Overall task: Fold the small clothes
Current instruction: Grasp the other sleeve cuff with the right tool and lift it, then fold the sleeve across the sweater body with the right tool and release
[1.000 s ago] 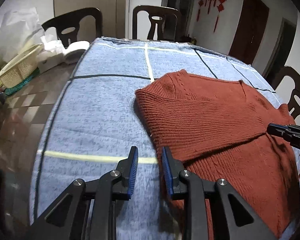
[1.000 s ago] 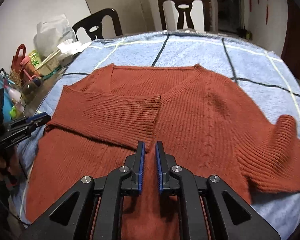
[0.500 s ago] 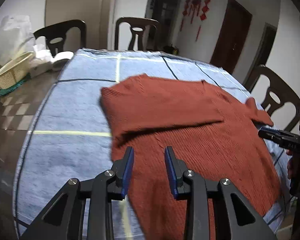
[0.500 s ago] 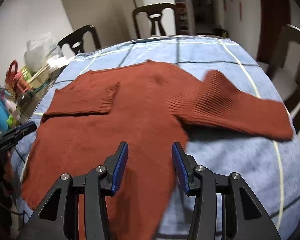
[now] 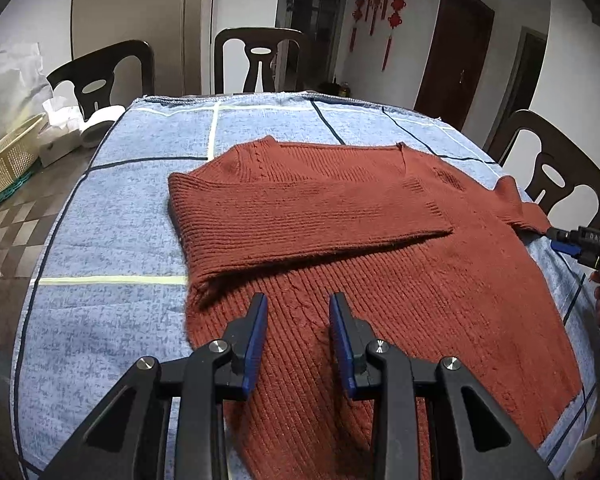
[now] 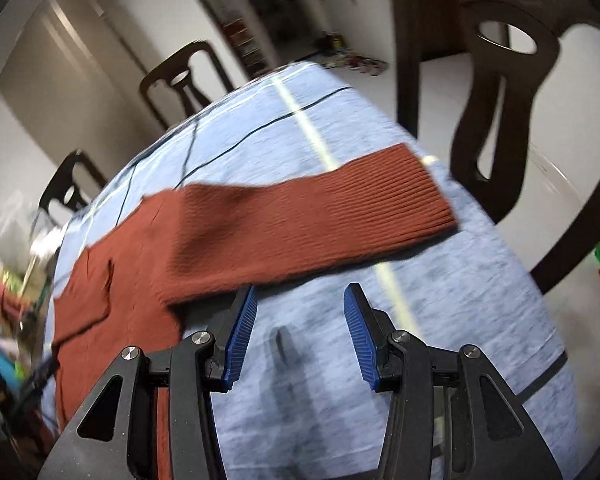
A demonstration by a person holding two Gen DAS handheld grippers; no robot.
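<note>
A rust-red knit sweater (image 5: 380, 280) lies flat on the blue checked cloth (image 5: 112, 208). Its left sleeve (image 5: 300, 216) is folded across the chest. My left gripper (image 5: 298, 312) hovers open over the sweater's lower body, with nothing between its blue pads. The right sleeve (image 6: 300, 224) stretches out over the cloth (image 6: 440, 320), its ribbed cuff toward the table's right edge. Just below that sleeve my right gripper (image 6: 302, 300) stands wide open over bare cloth, its left fingertip at the sleeve's near edge. The right gripper (image 5: 568, 240) also shows at the far right of the left wrist view.
Dark chairs ring the table: one at the back (image 5: 260, 60), one back left (image 5: 100, 76), one right (image 5: 556, 172), seen close in the right wrist view (image 6: 492, 120). A cream basket (image 5: 8, 160) and tissues (image 5: 60, 136) sit on the bare tabletop at left.
My right gripper opened wide, left the sweater's middle and swung right to the outstretched sleeve, rolling as it went. My left gripper opened a little and moved from the cloth to over the sweater.
</note>
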